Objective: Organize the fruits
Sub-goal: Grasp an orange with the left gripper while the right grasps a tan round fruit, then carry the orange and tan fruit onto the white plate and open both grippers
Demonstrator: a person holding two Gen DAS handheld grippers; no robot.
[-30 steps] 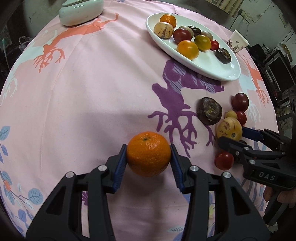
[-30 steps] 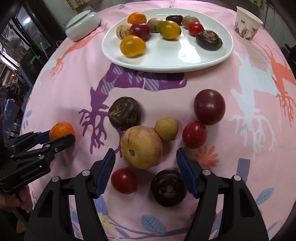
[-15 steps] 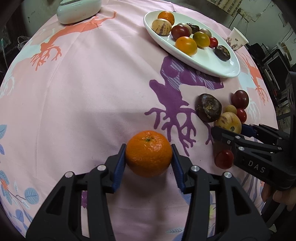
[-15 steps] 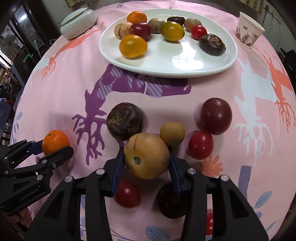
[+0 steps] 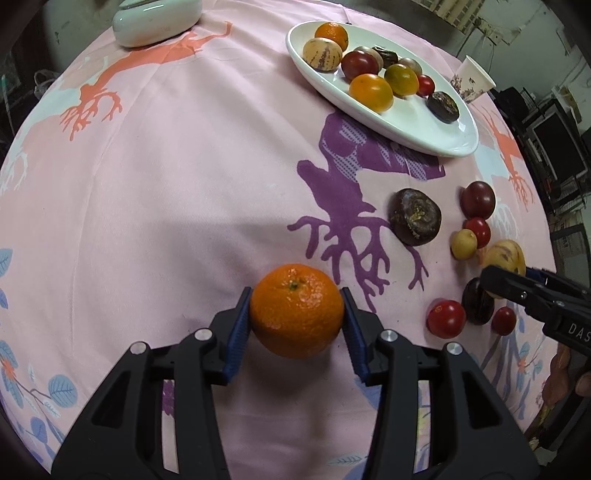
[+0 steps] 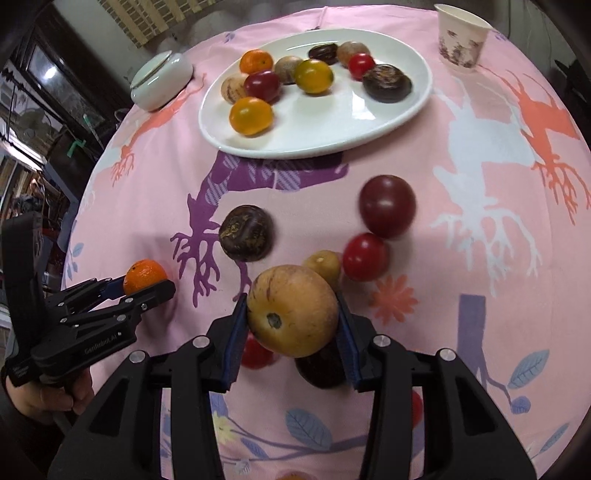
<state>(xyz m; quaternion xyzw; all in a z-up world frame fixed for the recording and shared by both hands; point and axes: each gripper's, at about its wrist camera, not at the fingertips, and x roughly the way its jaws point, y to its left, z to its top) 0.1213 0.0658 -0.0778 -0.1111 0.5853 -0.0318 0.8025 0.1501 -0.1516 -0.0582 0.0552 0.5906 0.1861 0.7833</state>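
A round table draped in a pink tablecloth [image 6: 461,155] printed with purple, coral and white deer. At eleven o'clock, dark wooden furniture [image 6: 55,96] with glass reflecting a lamp. At twelve, a slatted window blind [image 6: 147,18]. At two, dark monitors [image 5: 554,136] against a pale wall [image 5: 524,33].

A bright orange mandarin [image 5: 297,310], stem end up, sits clamped between the blue pads of the left hand-held gripper [image 5: 295,325]. A large tan, purple-streaked melon-like fruit [image 6: 291,310] is pinched in the right hand-held gripper [image 6: 291,332], raised above a red tomato [image 6: 255,352] and a dark plum [image 6: 321,369] lying beneath it. Just ahead of that gripper lie a small yellow fruit [image 6: 322,265], a red tomato [image 6: 365,256], a dark red plum [image 6: 387,205] and a brown wrinkled passion fruit [image 6: 246,232]. Farther ahead, the white oval plate [image 6: 332,125] holds nine assorted fruits.
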